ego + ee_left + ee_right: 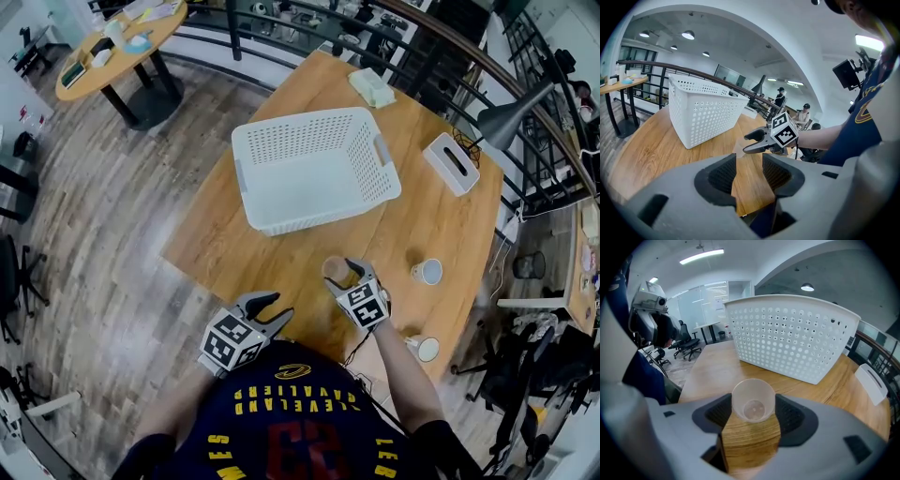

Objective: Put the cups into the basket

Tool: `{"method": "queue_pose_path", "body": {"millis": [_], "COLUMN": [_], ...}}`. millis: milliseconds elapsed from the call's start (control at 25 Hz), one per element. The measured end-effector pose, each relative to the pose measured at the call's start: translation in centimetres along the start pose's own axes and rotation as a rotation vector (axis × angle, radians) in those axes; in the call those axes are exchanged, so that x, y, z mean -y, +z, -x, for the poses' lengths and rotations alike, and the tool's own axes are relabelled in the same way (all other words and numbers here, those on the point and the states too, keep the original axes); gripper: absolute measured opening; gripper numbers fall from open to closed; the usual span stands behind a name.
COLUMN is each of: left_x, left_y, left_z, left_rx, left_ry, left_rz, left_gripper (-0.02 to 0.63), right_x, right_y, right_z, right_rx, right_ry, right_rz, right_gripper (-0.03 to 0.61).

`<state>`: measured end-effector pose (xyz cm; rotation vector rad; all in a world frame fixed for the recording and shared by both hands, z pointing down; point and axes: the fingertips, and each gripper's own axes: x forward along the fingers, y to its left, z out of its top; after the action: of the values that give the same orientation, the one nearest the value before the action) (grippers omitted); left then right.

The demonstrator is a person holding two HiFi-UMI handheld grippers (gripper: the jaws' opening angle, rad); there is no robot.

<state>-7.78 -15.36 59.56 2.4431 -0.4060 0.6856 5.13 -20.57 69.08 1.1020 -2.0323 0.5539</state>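
Here, round translucent cup [753, 399], perforated basket [792, 333].

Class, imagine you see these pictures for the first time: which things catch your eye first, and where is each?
A big white perforated basket sits empty in the middle of the wooden table. Just in front of it, a clear cup stands between the wide jaws of the right gripper, while two more cups wait near the table's right edge.

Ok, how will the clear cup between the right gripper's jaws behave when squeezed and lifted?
The cup looks thin, translucent and empty: probably light, and likely to flex under a hard squeeze. Its wall tapers toward the base, so it may slip in the grip. Upright on the table, it could tip if nudged.
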Motion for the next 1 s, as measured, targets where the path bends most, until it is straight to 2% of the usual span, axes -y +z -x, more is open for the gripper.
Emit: {"method": "queue_pose_path", "body": {"millis": [360, 560, 720, 1000], "left_x": [-0.1, 0.0, -0.5, -1.2], "left_y": [-0.3, -0.5, 0.6, 4.2], "left_z": [0.0, 0.2, 0.3, 2.7], "left_rx": [0.024, 0.031, 0.065, 0.156], "left_ry": [0.006, 0.009, 0.023, 0.077], "left_rz": [0.009, 0.008, -0.002, -0.034], "left_gripper": [0.163, 0.163, 0.163, 0.163], "right_x": [-0.8, -1.6, -1.4, 0.6], "right_y": [1.3, 3.5, 6.4, 10.4], "right_z": [1.5, 3.8, 6.4, 11.3], "right_rx": [0.026, 0.069, 0.137, 0.208], "right_ry": [0.001, 0.009, 0.006, 0.001], "right_rz": [0.032, 0.081, 0.094, 0.055], "right_gripper": [0.298, 0.298, 0.298, 0.298]}}
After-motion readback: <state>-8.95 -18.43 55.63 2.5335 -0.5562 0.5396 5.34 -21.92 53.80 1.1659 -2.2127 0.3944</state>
